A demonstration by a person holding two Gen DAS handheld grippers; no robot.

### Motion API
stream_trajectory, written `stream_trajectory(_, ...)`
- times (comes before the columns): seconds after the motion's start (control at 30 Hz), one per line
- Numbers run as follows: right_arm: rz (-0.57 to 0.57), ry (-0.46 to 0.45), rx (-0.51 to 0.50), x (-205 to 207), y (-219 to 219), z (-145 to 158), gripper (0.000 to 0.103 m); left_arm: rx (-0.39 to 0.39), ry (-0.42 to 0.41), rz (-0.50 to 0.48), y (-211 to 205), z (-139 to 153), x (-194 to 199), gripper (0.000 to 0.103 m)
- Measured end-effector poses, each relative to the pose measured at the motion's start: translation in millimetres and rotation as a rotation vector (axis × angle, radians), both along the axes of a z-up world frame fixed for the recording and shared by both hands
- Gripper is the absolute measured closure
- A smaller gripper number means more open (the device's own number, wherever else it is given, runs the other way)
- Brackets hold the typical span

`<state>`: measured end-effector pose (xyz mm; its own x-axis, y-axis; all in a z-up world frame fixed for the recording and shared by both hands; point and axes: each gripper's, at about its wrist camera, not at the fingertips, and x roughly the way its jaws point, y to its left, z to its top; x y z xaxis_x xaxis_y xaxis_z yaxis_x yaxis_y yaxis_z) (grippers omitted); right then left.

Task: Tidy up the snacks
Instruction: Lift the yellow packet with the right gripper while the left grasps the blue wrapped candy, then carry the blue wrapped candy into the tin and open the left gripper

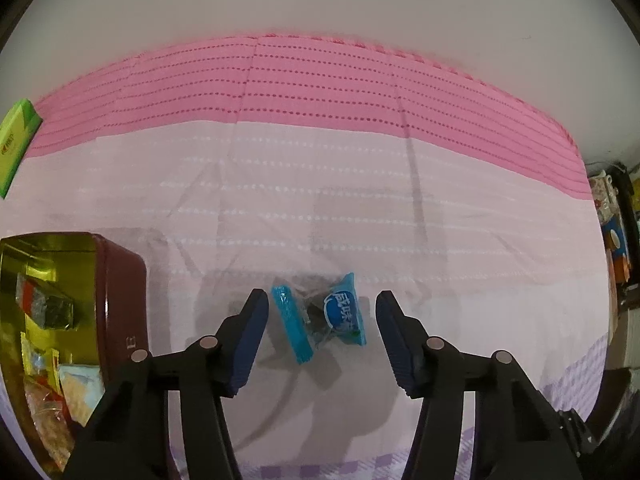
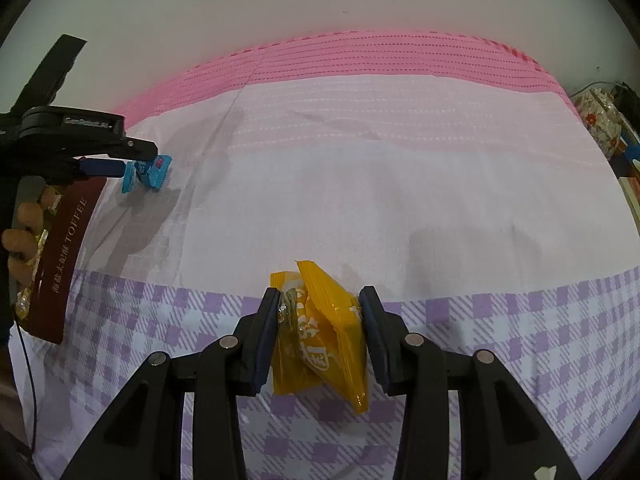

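A blue snack packet (image 1: pixel 326 314) lies on the pale cloth between the fingers of my left gripper (image 1: pixel 322 300). A gap shows on each side of it, so the gripper is open. The right wrist view also catches this gripper (image 2: pixel 120 162) from the side, low over the blue packet (image 2: pixel 146 174). My right gripper (image 2: pixel 318 300) is shut on a yellow snack packet (image 2: pixel 328 328), which sits crumpled and tilted between both pads over the purple checked part of the cloth. A dark red toffee tin (image 1: pixel 120 300) with a gold inside holds several wrapped snacks.
The tin (image 2: pixel 60 264) stands left of both grippers, with a person's hand (image 2: pixel 24 220) beside it. A green box (image 1: pixel 16 144) lies at the far left on the pink cloth (image 1: pixel 320 92). Household clutter (image 2: pixel 600 120) sits past the right edge of the table.
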<state>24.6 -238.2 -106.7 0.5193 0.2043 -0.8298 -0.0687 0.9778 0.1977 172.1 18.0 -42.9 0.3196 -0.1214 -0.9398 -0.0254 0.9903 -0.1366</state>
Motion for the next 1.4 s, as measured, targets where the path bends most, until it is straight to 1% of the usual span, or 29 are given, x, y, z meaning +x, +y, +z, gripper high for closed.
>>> stream_trajectory(0.03,0.000,0.001,0.000,0.5,-0.1,-0.1,0.063,0.008,0.002,-0.003,-0.4,-1.4,0.1,0.051)
stream_trajectory(0.07,-0.003,0.003,0.002,0.9,-0.5,0.0,0.063,0.011,0.008,-0.005,-1.8,-3.6,-0.4,0.058)
stream_trajectory(0.1,-0.003,0.003,0.005,0.6,-0.6,0.1,0.063,0.010,0.015,-0.006,-1.8,-5.3,-1.6,0.059)
stream_trajectory(0.17,-0.001,0.003,0.005,1.6,-1.3,-0.2,0.063,0.007,-0.004,0.001,-0.2,-3.6,-5.6,0.062)
stream_trajectory(0.2,-0.002,0.003,0.006,1.6,-1.2,-0.3,0.063,0.008,-0.004,0.003,0.6,-3.0,-7.2,0.068)
stream_trajectory(0.27,-0.004,0.004,0.004,1.9,-1.0,-0.3,0.063,0.000,0.007,0.016,3.9,-3.6,-12.3,0.069)
stream_trajectory(0.3,-0.003,0.004,0.003,1.9,-0.7,0.1,0.063,-0.020,0.008,0.023,6.7,-2.5,-16.9,0.070)
stream_trajectory(0.37,-0.006,0.004,0.003,1.9,-0.6,-0.4,0.063,-0.026,0.007,0.021,9.3,-1.1,-23.0,0.073)
stream_trajectory(0.5,-0.009,0.004,0.005,2.0,-0.8,-0.5,0.063,-0.035,-0.011,0.014,13.2,12.6,-43.4,0.076)
stream_trajectory(0.6,-0.011,0.002,0.000,1.9,-0.3,-0.7,0.063,-0.023,-0.012,-0.010,12.7,18.2,-51.6,0.077)
stream_trajectory(0.7,-0.009,0.002,-0.004,1.7,0.6,-0.8,0.063,-0.041,-0.012,-0.019,13.6,20.8,-52.1,0.077)
stream_trajectory(0.83,-0.007,-0.001,-0.011,0.0,1.5,-1.1,0.062,-0.042,0.014,-0.009,12.9,12.5,-47.9,0.077)
stream_trajectory(0.97,-0.002,-0.003,-0.008,-0.8,1.3,-0.9,0.059,-0.047,0.020,0.001,12.5,7.4,-38.7,0.075)
stream_trajectory(1.17,0.006,-0.005,-0.021,-1.4,3.0,-1.7,0.056,-0.020,0.027,0.007,4.9,-0.7,-31.1,0.070)
stream_trajectory(1.4,0.004,-0.002,-0.013,-0.6,2.5,-0.6,0.055,-0.016,0.038,0.006,-4.2,-5.8,-35.6,0.068)
